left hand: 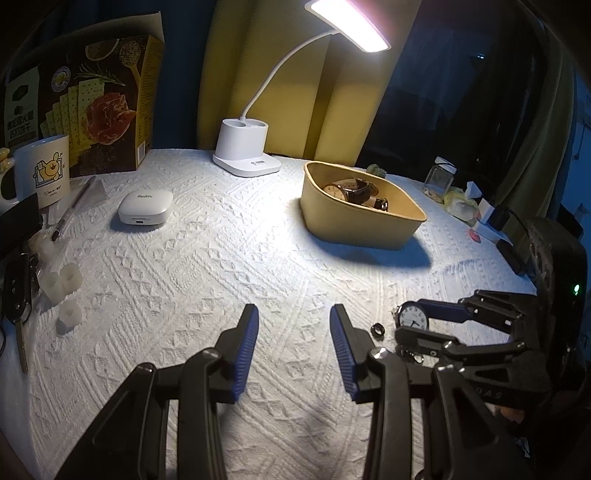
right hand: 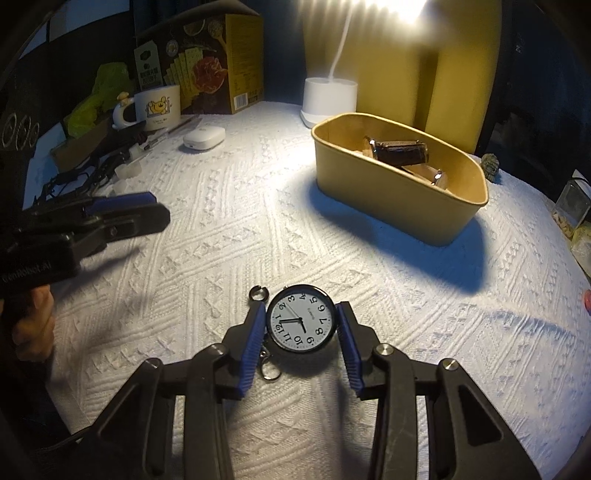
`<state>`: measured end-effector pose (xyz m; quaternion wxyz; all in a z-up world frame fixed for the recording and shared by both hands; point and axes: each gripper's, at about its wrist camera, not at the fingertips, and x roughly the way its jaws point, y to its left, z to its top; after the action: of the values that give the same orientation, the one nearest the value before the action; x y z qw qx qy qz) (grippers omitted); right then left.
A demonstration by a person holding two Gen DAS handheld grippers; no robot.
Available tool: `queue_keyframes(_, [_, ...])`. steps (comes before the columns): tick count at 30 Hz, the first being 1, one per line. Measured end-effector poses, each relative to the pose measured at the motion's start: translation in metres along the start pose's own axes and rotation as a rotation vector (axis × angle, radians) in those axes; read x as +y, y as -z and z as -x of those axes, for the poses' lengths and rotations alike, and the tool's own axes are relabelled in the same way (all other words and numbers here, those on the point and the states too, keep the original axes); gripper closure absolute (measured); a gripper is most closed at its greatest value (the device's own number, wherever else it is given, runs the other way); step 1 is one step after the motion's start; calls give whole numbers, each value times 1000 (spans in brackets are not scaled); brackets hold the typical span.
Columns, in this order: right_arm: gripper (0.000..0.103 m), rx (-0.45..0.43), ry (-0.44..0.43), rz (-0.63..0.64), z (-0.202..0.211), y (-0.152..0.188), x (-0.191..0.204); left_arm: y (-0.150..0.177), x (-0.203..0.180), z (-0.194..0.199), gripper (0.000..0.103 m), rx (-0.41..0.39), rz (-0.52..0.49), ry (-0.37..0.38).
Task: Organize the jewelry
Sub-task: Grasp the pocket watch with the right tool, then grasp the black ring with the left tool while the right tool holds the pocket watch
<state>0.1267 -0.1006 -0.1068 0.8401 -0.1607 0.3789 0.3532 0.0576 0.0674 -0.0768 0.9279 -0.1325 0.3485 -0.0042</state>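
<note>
Clock [right hand: 301, 322] sits low in the middle of your right view, squeezed between your right tongs [right hand: 301, 325]. Your left tongs [left hand: 293, 347] stand partly open, holding nothing. Yellow box [right hand: 436, 221] sits upper right.

**Desk clutter under the lamp**

A white desk lamp [left hand: 246, 155] stands at the back of the knitted white tablecloth [left hand: 192, 258]. Left: cracker box [left hand: 92, 96], cartoon mug [left hand: 44, 170], Redmi earbuds case [left hand: 145, 206], car key [left hand: 16, 295]. Right: glass jar [left hand: 439, 179].

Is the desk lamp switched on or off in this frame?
On. The desk lamp head glows brightly, throws a bright pool onto the white tablecloth, and gives the tan bin a sharp shadow.
</note>
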Motion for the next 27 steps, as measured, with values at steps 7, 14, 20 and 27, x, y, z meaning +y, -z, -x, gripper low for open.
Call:
queue_keyframes(7, [66, -29, -4, -30, 14, 1, -13, 0, -11, -5, 64, 24, -20, 0])
queue_keyframes(14, [66, -66, -10, -82, 32, 6, -38, 0, -36, -17, 64, 74, -86, 20])
queue_keyframes(20, [66, -82, -18, -133, 34, 14, -61, 3, -66, -36, 64, 140, -168, 22])
queue_keyframes(27, [66, -104, -35, -178, 37, 23, -86, 5, -90, -58, 81, 196, -238, -19])
